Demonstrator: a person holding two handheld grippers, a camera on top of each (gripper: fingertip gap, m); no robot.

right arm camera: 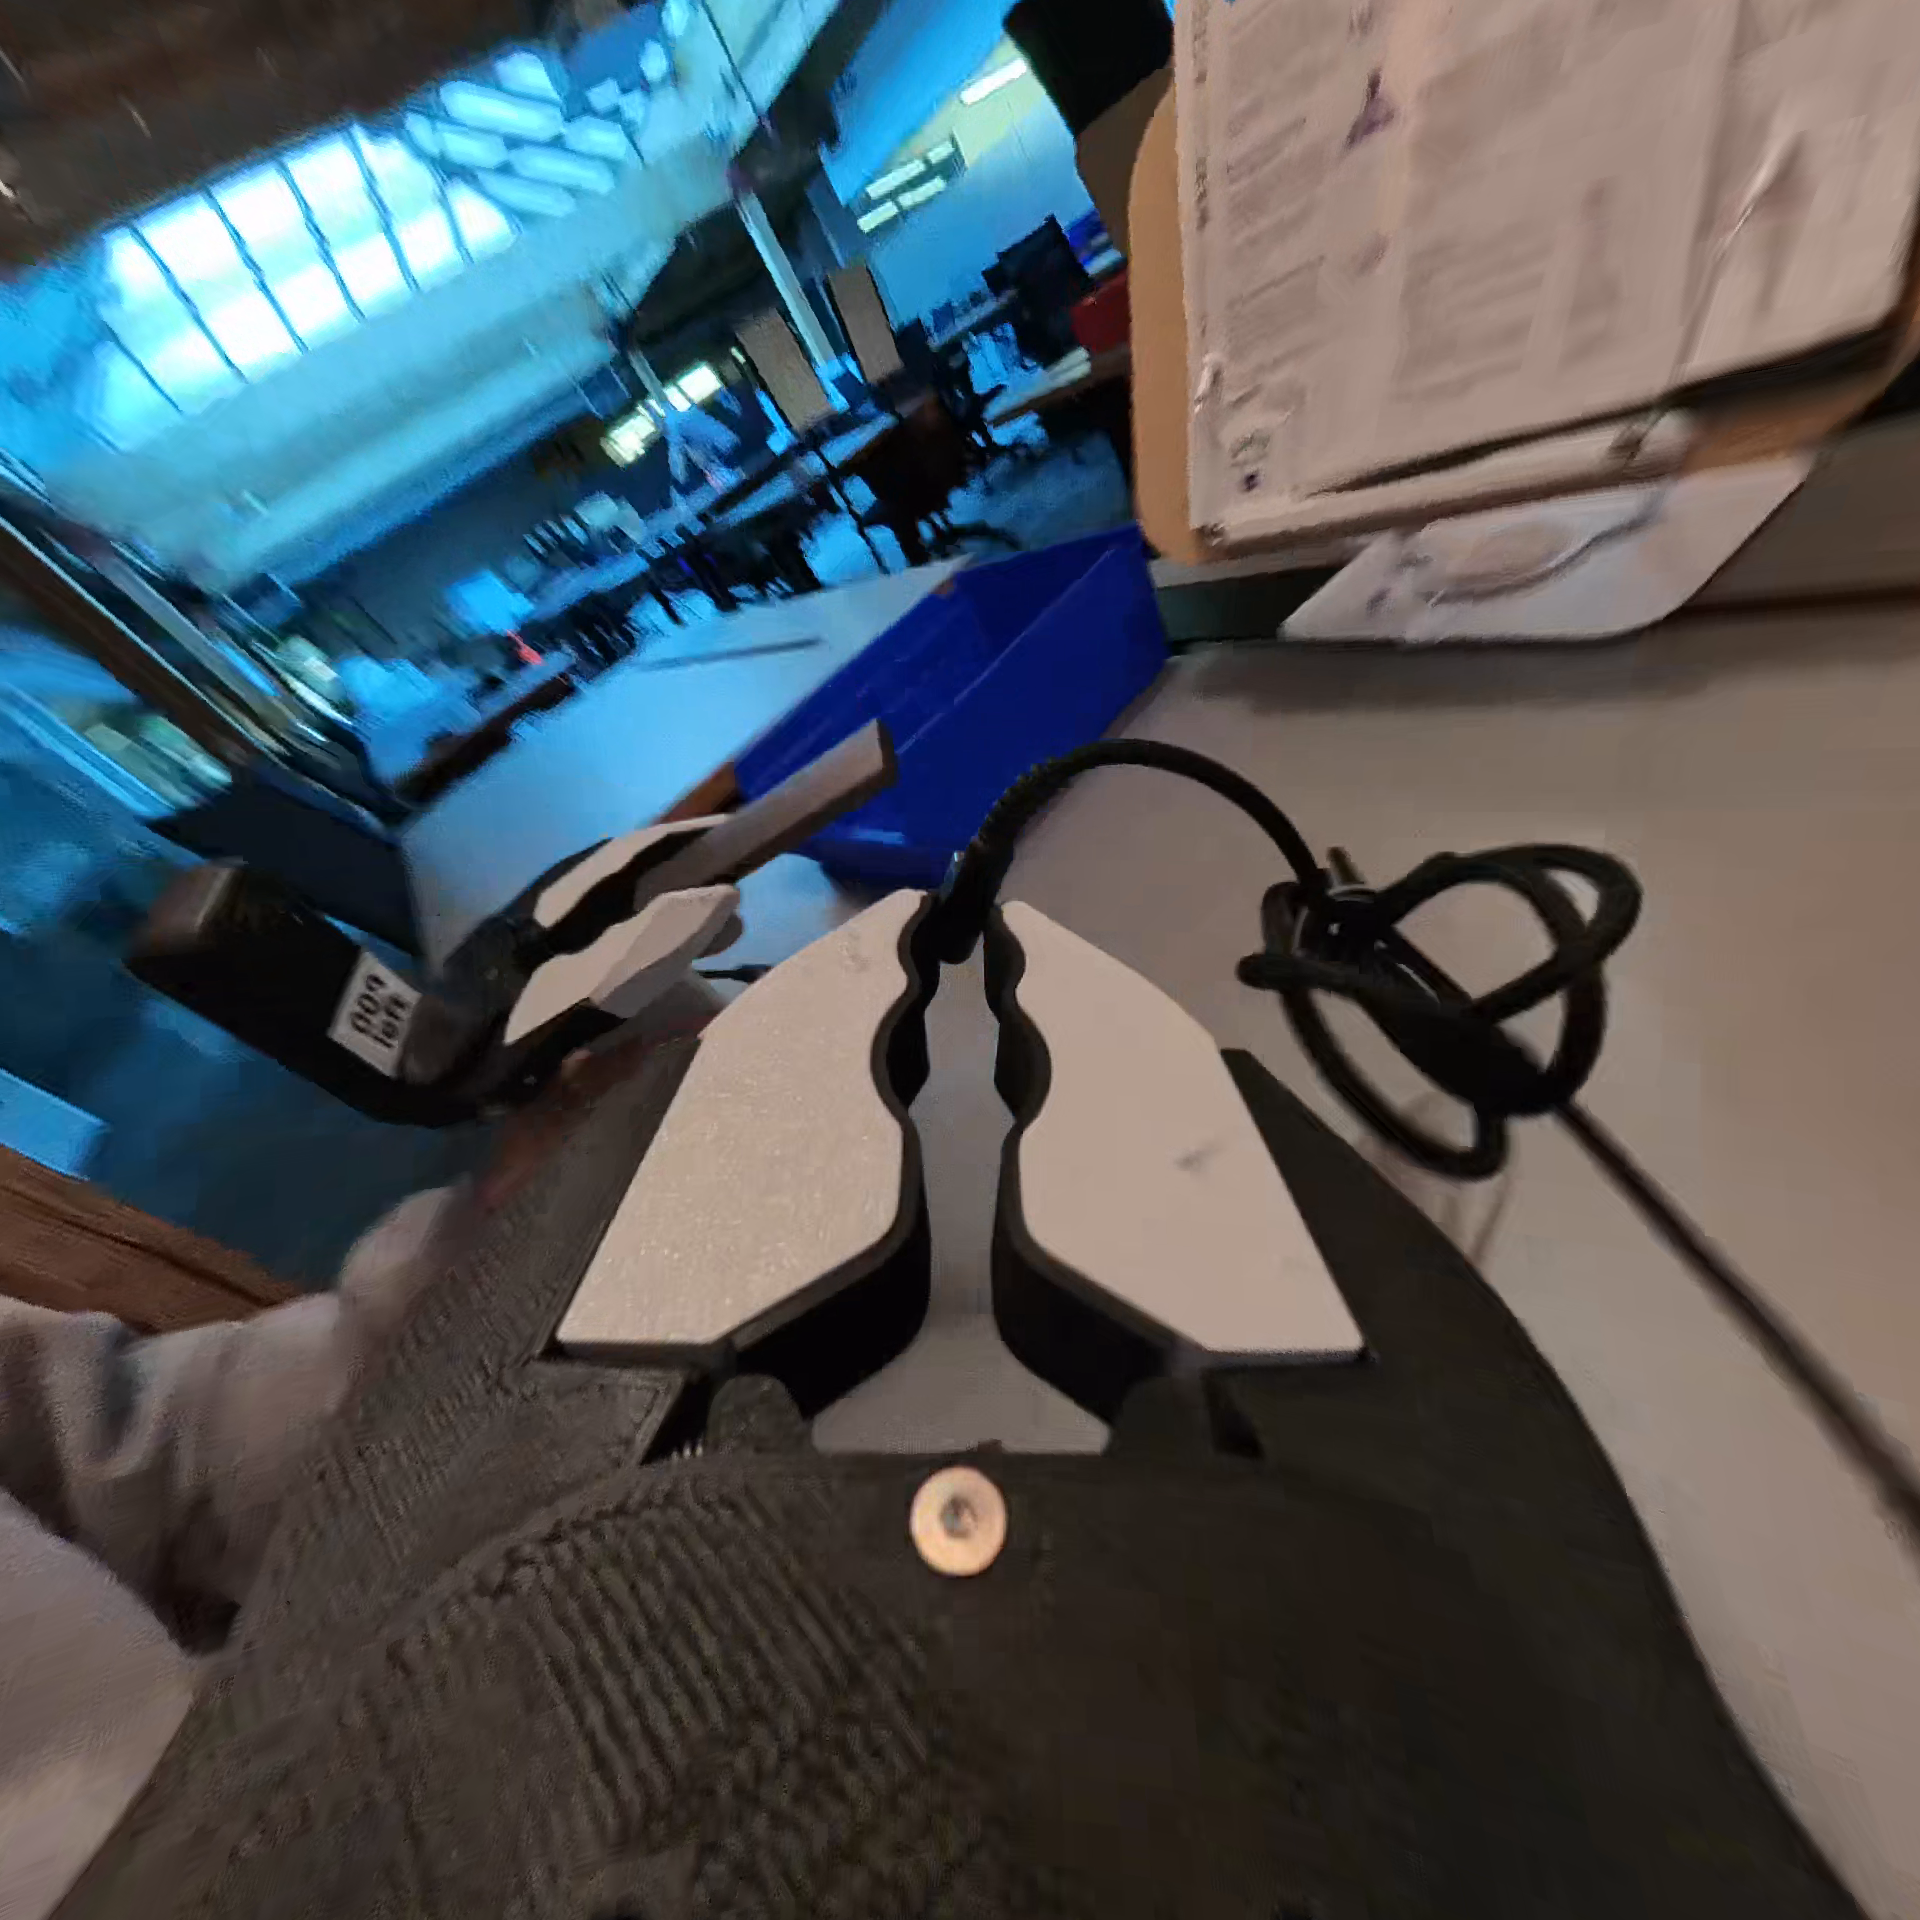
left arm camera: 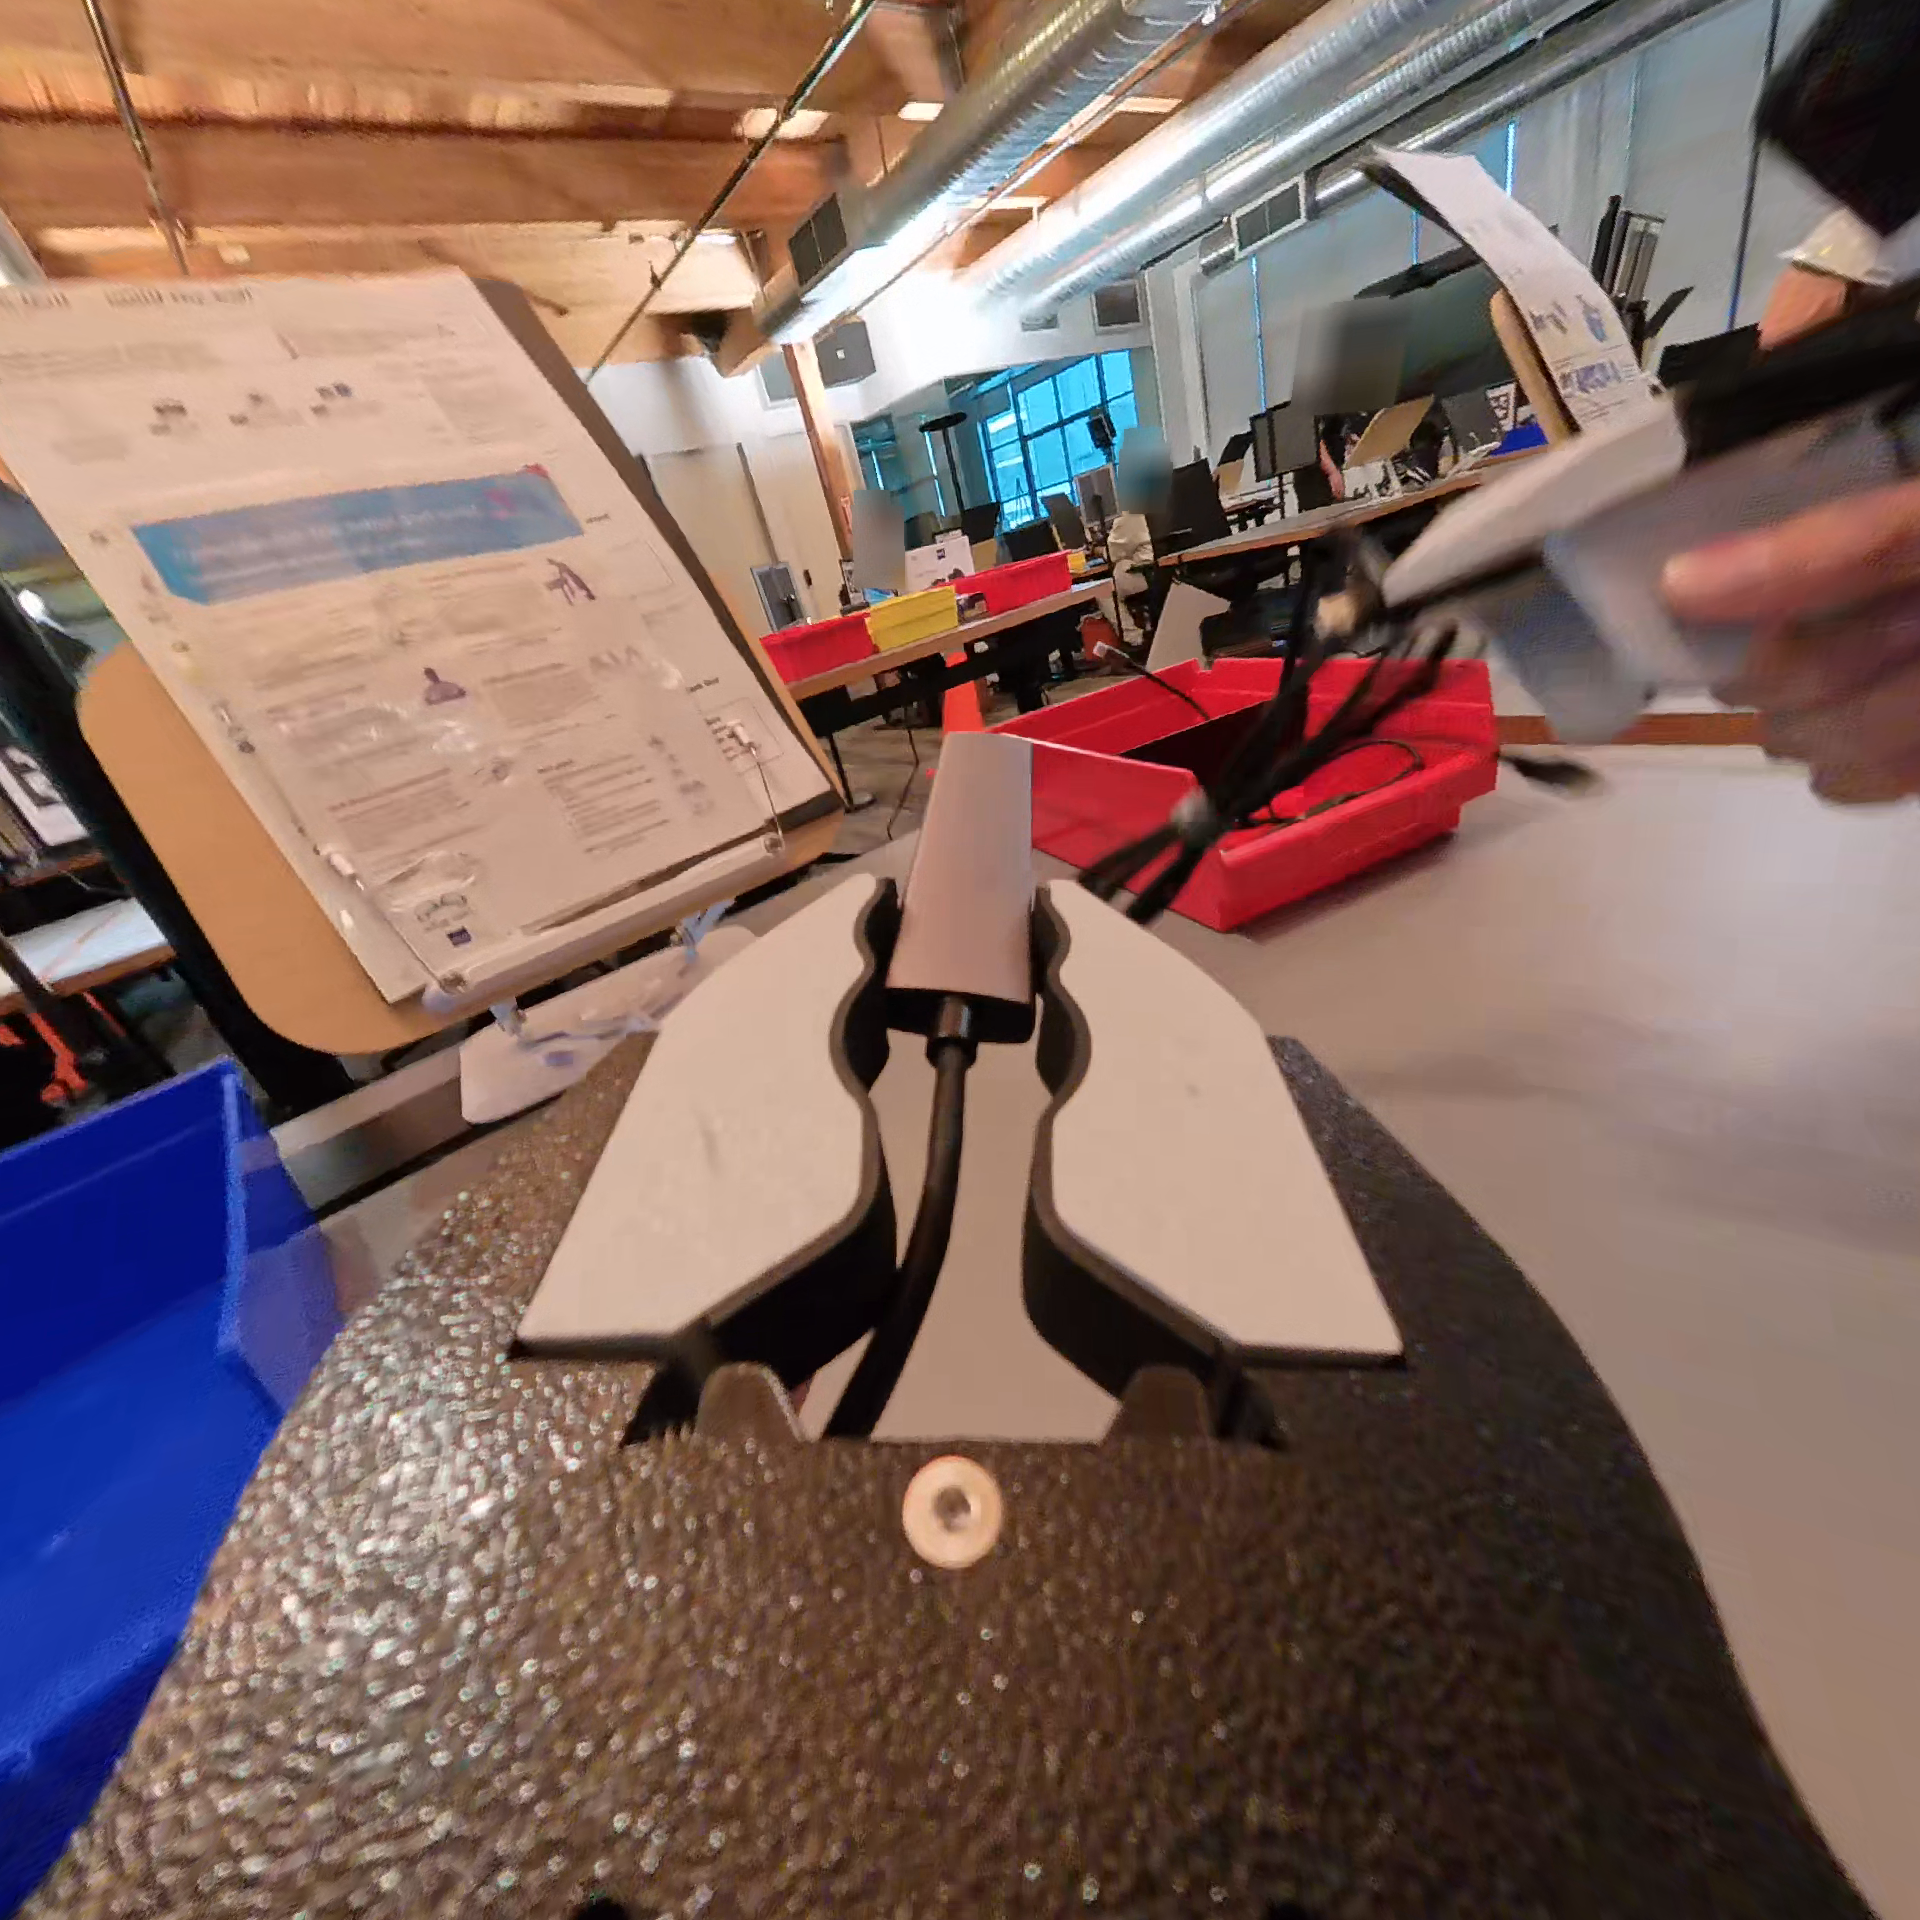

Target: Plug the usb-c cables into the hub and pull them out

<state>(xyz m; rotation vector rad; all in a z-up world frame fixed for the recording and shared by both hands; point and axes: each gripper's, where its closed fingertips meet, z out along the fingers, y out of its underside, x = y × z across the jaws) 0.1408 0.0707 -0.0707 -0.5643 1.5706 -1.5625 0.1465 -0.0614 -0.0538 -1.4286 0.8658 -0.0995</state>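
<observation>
Left wrist view: the left claw (left arm camera: 958, 935) is clenched on the hub (left arm camera: 966, 862), a slim grey bar that juts forward past the fingertips toward 12 o'clock; the hub's own black lead (left arm camera: 930, 1174) leaves its near end and curves back between the fingers toward 6 o'clock; the far end of the hub shows nothing plugged in, though its ports cannot be seen. At 2 o'clock the right claw (left arm camera: 1392, 597), blurred, is held in a hand (left arm camera: 1808, 665) above a red bin (left arm camera: 1278, 800) and carries a dangling bundle of black cable (left arm camera: 1278, 748); a plug tip cannot be made out. A blue bin (left arm camera: 135, 1299) sits at 8 o'clock; a stand of printed sheets (left arm camera: 416, 623) leans at 10 o'clock; all rest on a grey table (left arm camera: 1558, 1039).

Right wrist view: the right claw is clenched on the black braided cable (right arm camera: 961, 914) near its fingertips; the cable arcs toward 1 o'clock and ends in a tied coil (right arm camera: 1455, 997) lying on the table at 3 o'clock. At 10 o'clock the left claw grips the hub, apart from the cable.

Judged from this, both parts are in hand but not yet joined; aligning, plugging in and pulling out all seem left to do, for this cable and any others.
</observation>
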